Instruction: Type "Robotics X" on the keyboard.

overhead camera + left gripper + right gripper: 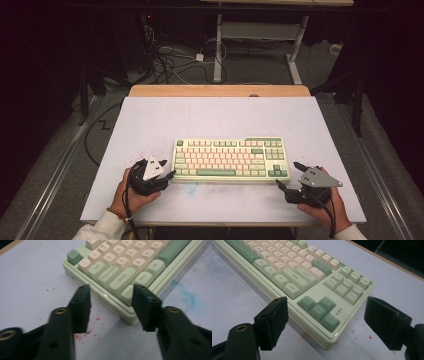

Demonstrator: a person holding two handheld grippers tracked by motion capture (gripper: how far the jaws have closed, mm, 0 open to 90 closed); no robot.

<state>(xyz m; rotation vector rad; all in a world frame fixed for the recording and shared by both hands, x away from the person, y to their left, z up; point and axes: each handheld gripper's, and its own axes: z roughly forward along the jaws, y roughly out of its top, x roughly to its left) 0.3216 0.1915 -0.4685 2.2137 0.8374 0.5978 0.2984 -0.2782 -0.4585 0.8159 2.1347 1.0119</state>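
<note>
A pale green keyboard [231,159] with cream and green keys lies flat in the middle of the white mat. My left gripper [167,169] sits at its front left corner, open. In the left gripper view the gripper [111,297] has that corner of the keyboard [117,270], by the Ctrl key, between its jaws. My right gripper [286,173] is open at the front right corner. In the right gripper view the wide-spread gripper [327,312] frames the arrow-key corner of the keyboard [307,277]. Neither gripper holds anything.
The white mat [150,125] covers the table, with a wooden strip [220,90] along the far edge. Red specks [86,333] and a blue smudge [187,296] mark the mat near the keyboard. Cables [170,62] and a desk frame [260,40] stand on the floor beyond.
</note>
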